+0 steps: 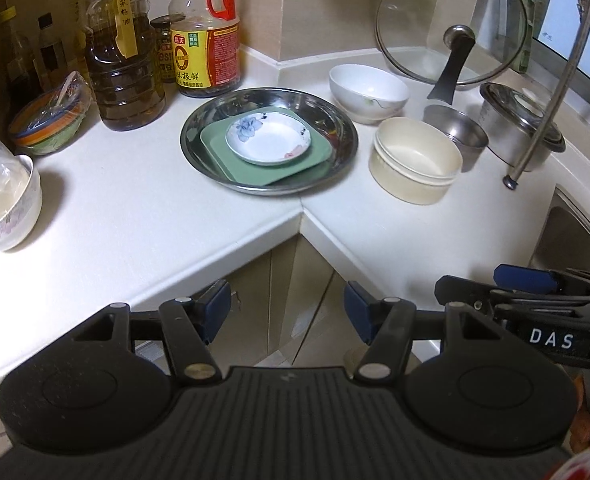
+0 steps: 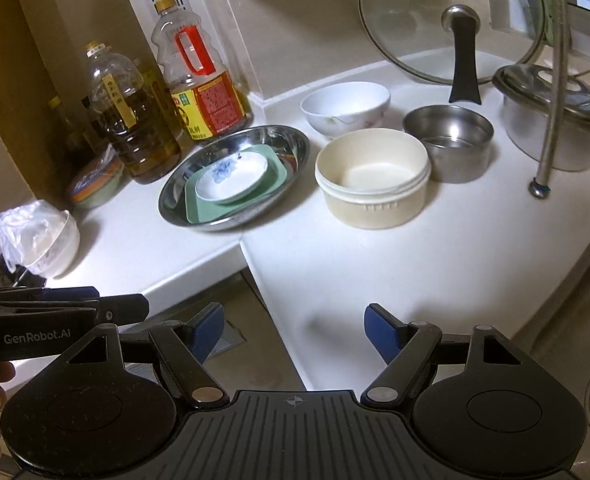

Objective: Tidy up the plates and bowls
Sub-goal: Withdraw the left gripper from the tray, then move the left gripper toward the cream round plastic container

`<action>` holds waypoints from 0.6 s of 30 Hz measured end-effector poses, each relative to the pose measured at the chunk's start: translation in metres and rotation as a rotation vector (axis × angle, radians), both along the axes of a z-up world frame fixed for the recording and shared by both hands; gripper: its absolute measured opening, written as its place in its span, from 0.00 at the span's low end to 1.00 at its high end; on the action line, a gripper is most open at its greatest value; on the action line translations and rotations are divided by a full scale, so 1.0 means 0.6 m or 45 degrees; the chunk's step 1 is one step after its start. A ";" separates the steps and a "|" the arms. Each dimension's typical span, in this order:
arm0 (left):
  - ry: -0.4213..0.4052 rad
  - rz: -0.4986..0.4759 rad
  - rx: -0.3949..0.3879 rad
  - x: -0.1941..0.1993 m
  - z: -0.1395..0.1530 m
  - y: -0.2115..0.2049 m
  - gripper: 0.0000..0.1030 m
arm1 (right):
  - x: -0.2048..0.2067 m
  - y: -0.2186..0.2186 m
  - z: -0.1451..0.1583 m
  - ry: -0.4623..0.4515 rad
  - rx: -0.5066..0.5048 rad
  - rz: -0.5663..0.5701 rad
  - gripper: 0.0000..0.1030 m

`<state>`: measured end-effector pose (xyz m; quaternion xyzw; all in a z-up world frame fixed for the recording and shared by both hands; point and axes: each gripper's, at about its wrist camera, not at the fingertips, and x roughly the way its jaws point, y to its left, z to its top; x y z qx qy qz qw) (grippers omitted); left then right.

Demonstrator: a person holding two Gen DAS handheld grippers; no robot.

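In the left wrist view, the left gripper [image 1: 287, 312] is seen held off the desk [image 1: 143, 216] edge, over the cabinet corner, its fingers [image 1: 215, 310] released with nothing between them. The plates look already nested: a saucer [image 1: 268, 141] lies on a green plate [image 1: 295, 168], which lies in a steel pan [image 1: 335, 120]. To the right, a white bowl [image 1: 369, 92], a cream tub [image 1: 415, 160] and a steel cup [image 1: 457, 132] are set close together on the desk, apart from the pan. The right gripper [image 1: 535, 284] is seen at the right edge, low and near the sink. In the right wrist view, the right gripper [image 2: 295, 330] is seen over the near desk edge, its fingers [image 2: 381, 330] spread and empty, well short of any dish. The tub [image 2: 371, 178] stands nearest ahead, the cup [image 2: 449, 142] just beside it and the white bowl [image 2: 345, 108] behind. The left gripper [image 2: 95, 304] is seen at the left. The plate step is judged done and the bowl step not yet begun; both grippers appear between grasps. A forward reach is called for next, probably to a bowl's rim, with one finger inside and one outside, so that the bowls can be stacked.
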<state>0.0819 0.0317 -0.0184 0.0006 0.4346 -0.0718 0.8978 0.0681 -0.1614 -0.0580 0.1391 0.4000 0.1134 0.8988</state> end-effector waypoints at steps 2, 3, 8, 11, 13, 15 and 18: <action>-0.004 0.000 0.001 -0.009 0.001 -0.006 0.59 | -0.009 -0.004 0.001 -0.002 0.001 0.003 0.75; -0.005 0.003 0.002 -0.013 0.002 -0.010 0.59 | -0.013 -0.006 0.002 -0.004 0.001 0.005 0.75; -0.017 0.002 0.001 -0.030 0.005 -0.028 0.59 | -0.031 -0.017 0.004 -0.010 -0.008 0.010 0.75; -0.025 -0.006 -0.003 -0.040 0.006 -0.042 0.59 | -0.041 -0.028 0.005 -0.011 -0.021 0.007 0.75; -0.029 -0.011 -0.004 -0.045 0.006 -0.052 0.59 | -0.047 -0.036 0.006 -0.014 -0.026 0.003 0.75; -0.029 -0.013 -0.005 -0.050 0.006 -0.061 0.59 | -0.052 -0.044 0.007 -0.013 -0.030 -0.004 0.75; -0.027 -0.018 -0.002 -0.058 0.004 -0.076 0.59 | -0.061 -0.057 0.007 -0.018 -0.039 -0.010 0.75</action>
